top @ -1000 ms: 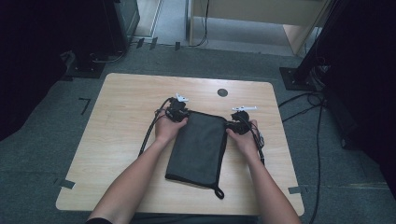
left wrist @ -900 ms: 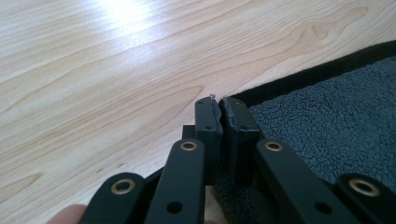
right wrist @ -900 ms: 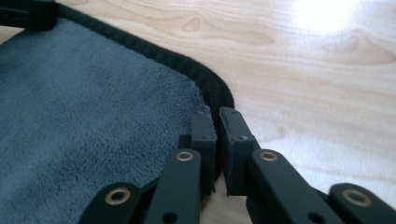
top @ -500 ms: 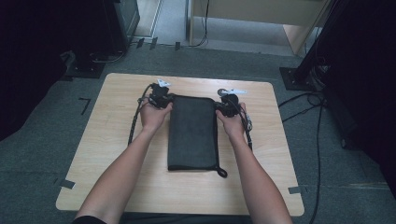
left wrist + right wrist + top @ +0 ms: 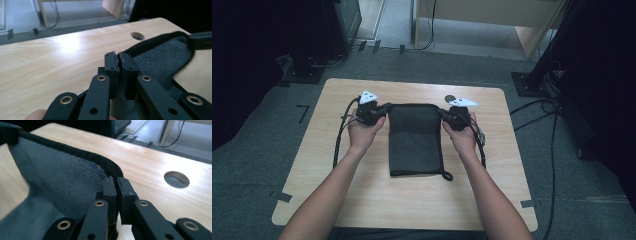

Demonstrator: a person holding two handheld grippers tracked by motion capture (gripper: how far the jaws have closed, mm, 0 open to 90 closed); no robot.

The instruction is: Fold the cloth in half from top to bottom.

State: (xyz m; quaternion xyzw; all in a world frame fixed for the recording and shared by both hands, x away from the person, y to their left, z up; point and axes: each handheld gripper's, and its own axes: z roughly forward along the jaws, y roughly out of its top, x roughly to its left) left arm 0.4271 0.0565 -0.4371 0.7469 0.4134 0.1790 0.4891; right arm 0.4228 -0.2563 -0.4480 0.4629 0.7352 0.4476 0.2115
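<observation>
Cloth [image 5: 414,140] now lies straighter, nearer table's [image 5: 362,200] far edge than a second ago. We pinch its far corners: left gripper [image 5: 379,111] clamped on left corner, right gripper [image 5: 449,116] on right. Far edge lifted taut; folding toward us looks next.

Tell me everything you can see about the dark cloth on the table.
The dark cloth is charcoal grey, fleecy like microfibre, with a black bound edge. It seems folded into a long rectangle, and a small black loop sticks out at its near right corner. Most of it lies flat on the wooden table; its far edge is lifted. The left gripper pinches the far left corner, the right gripper the far right corner.
</observation>
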